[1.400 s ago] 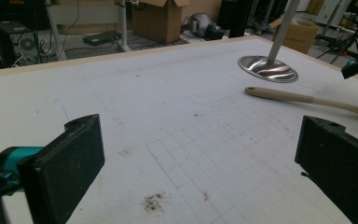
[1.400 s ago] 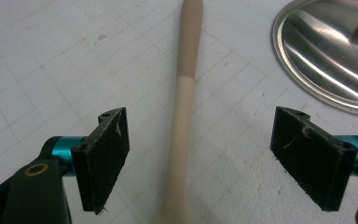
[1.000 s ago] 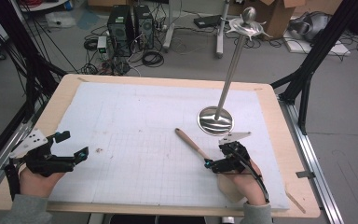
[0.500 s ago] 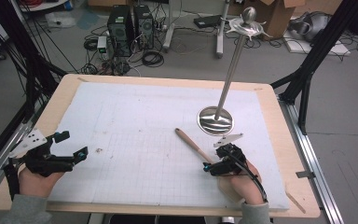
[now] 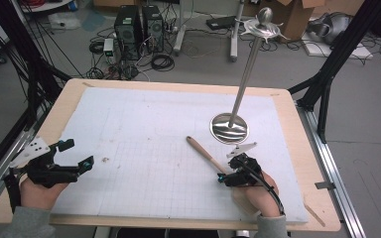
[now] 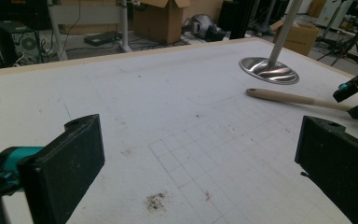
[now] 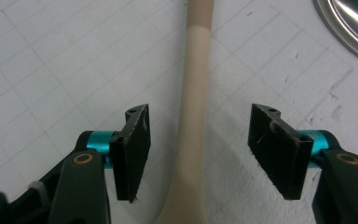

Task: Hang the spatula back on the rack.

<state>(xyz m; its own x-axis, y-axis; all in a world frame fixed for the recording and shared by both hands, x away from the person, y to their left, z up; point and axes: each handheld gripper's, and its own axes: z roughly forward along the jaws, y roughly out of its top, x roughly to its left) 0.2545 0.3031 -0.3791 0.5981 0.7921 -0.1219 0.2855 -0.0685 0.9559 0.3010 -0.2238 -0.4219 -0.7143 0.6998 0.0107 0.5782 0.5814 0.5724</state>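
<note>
A beige wooden spoon (image 5: 203, 152) lies on the white gridded mat (image 5: 154, 144), its handle pointing up and left. My right gripper (image 5: 222, 176) is low over the spoon's near part and stands open. In the right gripper view the handle (image 7: 193, 116) runs between the two black pads (image 7: 135, 149), with a gap on either side. My left gripper (image 5: 87, 162) rests at the mat's left edge, open and empty. In the left gripper view its pads (image 6: 70, 168) are wide apart, and the spoon (image 6: 289, 97) lies far off to the right.
A metal stand with a round shiny base (image 5: 229, 127) and a tall pole (image 5: 245, 74) rises just beyond the spoon. The wooden table edge (image 5: 317, 148) frames the mat. Black frame posts (image 5: 327, 74), computers and cables lie beyond the table.
My right gripper has come down and slightly toward me, so its open jaws now straddle the spoon's handle. The left gripper has stayed put.
</note>
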